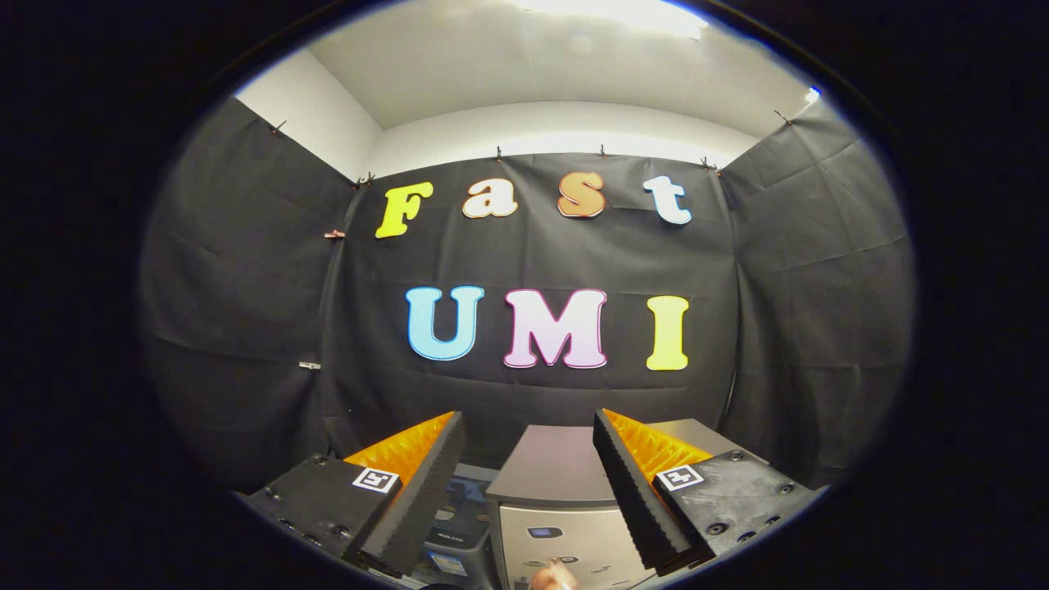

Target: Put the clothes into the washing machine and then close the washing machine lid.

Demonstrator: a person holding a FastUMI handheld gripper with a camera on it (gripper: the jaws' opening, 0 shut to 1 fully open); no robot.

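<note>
Washing machine (565,500) low ahead, its lid down, gripper (529,426) spread wide above it.

From the gripper view, the machine stands just beyond and below the two fingers (418,492), its flat grey top showing through the gap between them; nothing is held there. A bin-like container (455,524) sits beside the machine, against the booth's black cloth wall (246,328).
</note>
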